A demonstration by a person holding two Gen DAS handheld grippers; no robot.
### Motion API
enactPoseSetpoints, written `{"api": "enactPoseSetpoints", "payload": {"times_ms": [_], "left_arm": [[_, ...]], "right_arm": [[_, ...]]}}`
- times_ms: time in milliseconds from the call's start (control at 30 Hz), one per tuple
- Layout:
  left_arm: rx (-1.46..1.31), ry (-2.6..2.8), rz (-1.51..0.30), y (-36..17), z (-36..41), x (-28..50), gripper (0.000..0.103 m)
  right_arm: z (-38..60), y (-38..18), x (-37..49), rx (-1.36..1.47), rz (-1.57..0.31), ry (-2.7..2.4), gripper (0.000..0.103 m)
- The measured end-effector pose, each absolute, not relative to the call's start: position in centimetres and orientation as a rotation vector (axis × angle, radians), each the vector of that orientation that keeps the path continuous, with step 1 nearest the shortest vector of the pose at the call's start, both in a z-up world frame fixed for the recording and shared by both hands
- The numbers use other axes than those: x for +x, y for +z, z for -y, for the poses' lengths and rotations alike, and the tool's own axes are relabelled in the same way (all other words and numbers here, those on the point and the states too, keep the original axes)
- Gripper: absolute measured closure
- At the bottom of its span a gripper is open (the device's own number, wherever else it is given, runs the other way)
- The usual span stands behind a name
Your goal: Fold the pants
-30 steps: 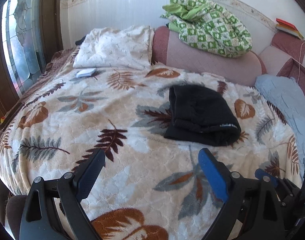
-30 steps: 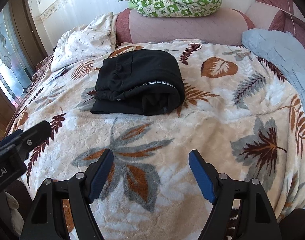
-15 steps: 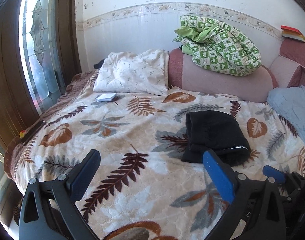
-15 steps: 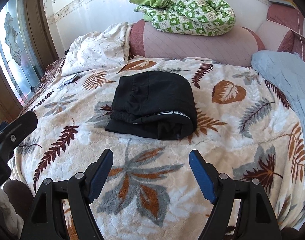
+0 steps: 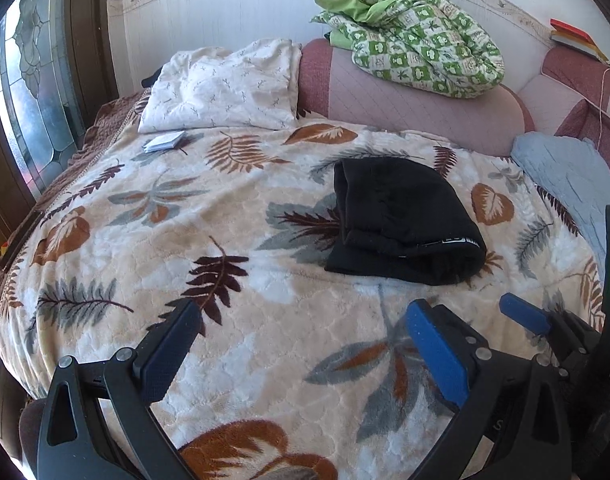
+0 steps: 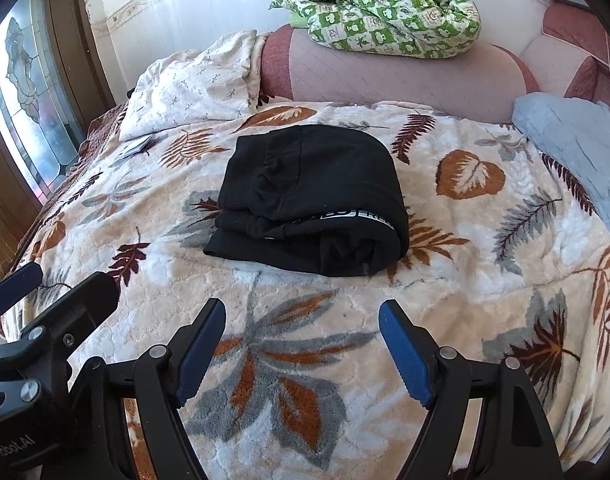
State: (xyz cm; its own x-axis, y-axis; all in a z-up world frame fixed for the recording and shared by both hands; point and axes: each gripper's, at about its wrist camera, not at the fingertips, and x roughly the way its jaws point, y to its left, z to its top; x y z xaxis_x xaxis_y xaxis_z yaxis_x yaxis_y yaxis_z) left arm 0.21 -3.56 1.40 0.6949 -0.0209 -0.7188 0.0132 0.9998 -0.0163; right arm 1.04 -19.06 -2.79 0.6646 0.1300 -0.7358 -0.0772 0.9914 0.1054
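Observation:
The black pants [image 5: 401, 220] [image 6: 317, 200] lie folded into a thick bundle on the leaf-patterned blanket [image 5: 225, 240] [image 6: 485, 248], with a white-lettered waistband showing at the near edge. My left gripper [image 5: 301, 320] hovers open over the blanket, well short of the pants and to their left, nothing between its blue pads. My right gripper [image 6: 301, 320] is also open and empty, in front of the bundle with bare blanket between. The right gripper's fingers [image 5: 525, 318] show at the lower right of the left wrist view.
A white pillow [image 5: 225, 84] and a small white packet [image 5: 165, 142] lie at the back left. A green checked quilt [image 5: 417, 56] rests on the pink headboard cushion [image 5: 425, 112]. A light blue cover [image 5: 565, 176] lies at right. A stained-glass window [image 5: 29, 92] borders the left side.
Both grippers have drawn back from the pants, and the views tilted up then back down. The left jaws stand slightly wider than a second ago. The pants have not moved.

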Motion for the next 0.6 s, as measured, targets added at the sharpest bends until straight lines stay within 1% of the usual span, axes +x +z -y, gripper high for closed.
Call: {"api": "enactPoseSetpoints", "payload": {"times_ms": [333,600], "left_arm": [[-0.022,-0.025,-0.832,0.6,3.4,0.8,0.001],[-0.042,-0.034,-0.853,0.1,3.1,1.2,0.001]], "right_arm": [[19.8,-4.5,1.9,0.09,-0.877,0.106,0.019],[19.9,-4.8,2.1,0.081,-0.885,0.099,0.019]]}}
